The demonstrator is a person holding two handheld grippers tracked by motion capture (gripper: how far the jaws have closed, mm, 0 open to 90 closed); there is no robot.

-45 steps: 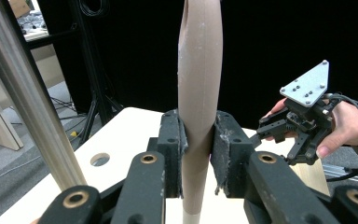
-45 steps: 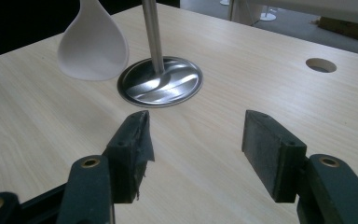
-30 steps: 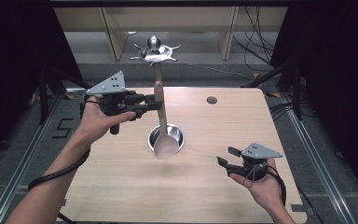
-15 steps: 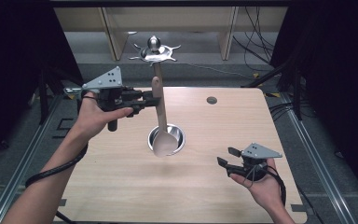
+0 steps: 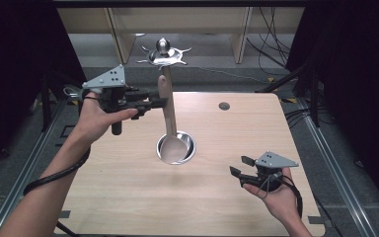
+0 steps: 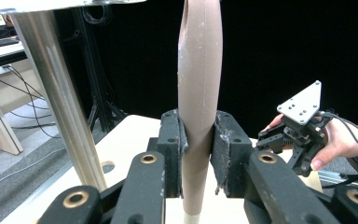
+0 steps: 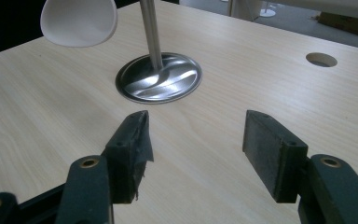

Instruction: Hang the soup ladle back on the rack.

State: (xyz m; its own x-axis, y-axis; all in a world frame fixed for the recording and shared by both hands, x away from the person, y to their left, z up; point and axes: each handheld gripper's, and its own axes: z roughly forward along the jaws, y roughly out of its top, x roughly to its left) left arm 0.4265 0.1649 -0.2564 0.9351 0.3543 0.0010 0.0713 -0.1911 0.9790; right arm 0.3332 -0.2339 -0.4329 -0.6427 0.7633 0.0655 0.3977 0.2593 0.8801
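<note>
While your left gripper (image 5: 153, 102) is raised above the far left part of the desk (image 5: 128, 187), its fingers (image 6: 171, 140) are pressed together on the brown wooden handle of a spoon (image 5: 167, 101). In the left gripper view the handle (image 6: 199, 93) stands upright between the two black pads, and both pads touch it. The spoon hangs with its pale bowl (image 5: 172, 148) downward, over the round metal base (image 5: 190, 148) that lies in the middle of the desk. From the high view you cannot tell if the bowl touches the base; in the right gripper view the white bowl (image 7: 79, 21) appears in the air, above the desk and to the side of the base (image 7: 161, 79).

A thin metal pole (image 7: 151, 30) rises from this base, and at its top, in the high view, is a shiny metal piece (image 5: 164, 52) with curved arms.

Your right hand (image 5: 276, 195) holds the right gripper (image 5: 242, 168) low over the near right part of the desk. Its fingers (image 7: 130, 140) stand well apart, with nothing between them, and they point toward the base. A small round hole (image 5: 224, 105) is in the desk near the far edge.
</note>
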